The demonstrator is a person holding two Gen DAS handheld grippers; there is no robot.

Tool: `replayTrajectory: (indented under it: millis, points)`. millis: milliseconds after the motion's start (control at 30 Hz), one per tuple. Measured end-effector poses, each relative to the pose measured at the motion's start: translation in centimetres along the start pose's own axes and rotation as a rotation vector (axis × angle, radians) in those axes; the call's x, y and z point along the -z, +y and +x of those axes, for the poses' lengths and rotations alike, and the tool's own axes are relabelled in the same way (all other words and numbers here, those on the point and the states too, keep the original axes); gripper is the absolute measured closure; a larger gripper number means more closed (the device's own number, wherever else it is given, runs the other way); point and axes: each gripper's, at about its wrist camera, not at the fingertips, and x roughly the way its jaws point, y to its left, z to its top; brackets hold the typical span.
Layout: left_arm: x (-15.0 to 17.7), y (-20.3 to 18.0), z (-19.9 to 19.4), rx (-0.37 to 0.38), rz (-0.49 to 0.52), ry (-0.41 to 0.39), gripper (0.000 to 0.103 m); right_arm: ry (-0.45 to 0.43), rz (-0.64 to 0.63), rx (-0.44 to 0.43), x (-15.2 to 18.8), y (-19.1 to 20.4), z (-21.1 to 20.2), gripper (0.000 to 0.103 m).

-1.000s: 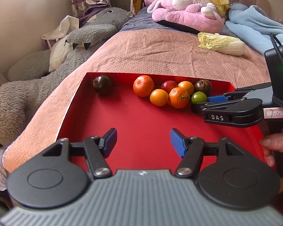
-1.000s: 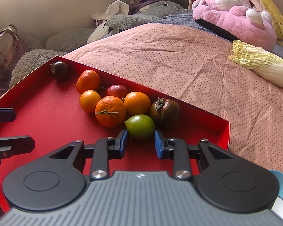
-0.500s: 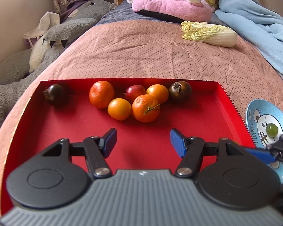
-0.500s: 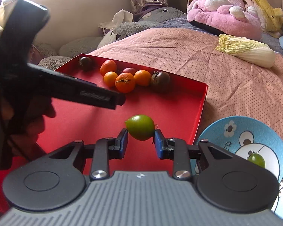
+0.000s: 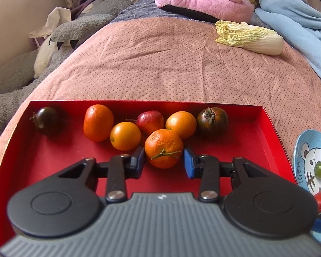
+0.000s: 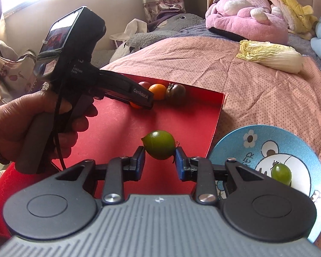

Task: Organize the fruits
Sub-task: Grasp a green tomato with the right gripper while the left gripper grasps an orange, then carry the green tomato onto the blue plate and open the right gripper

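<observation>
Right gripper is carrying a green fruit; left gripper is framing a tangerine.

Right jaws are pinching the fruit over the red tray, the blue plate just right: keep it level, release low. Left jaws are spread beside the near tangerine; centre them, then close gently so neighbouring fruit is not nudged.

You have a matt red tray that looks like card, on a dimpled pink cloth bedspread. The mandarin between your left gripper's blue pads is pebbled and dull; the green fruit is smooth, faintly glossy. The blue bowl is glazed and shiny. Both grippers are matt black plastic with bright metal rivets.
</observation>
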Motion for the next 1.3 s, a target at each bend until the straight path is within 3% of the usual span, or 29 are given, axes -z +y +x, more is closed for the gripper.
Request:
replayTrajectory:
  millis: [433,1300]
  points:
    - [2.7,0.5,-3.6,-0.022,-0.010,-0.010,0.063,-0.027,0.011,0.002,-0.2,0.5,-1.7,0.068]
    - [4.8,1.1,-9.6,-0.067,-0.022,-0.064,0.063,-0.102,-0.029,-0.017,0.7,3.9,-6.3,0.068]
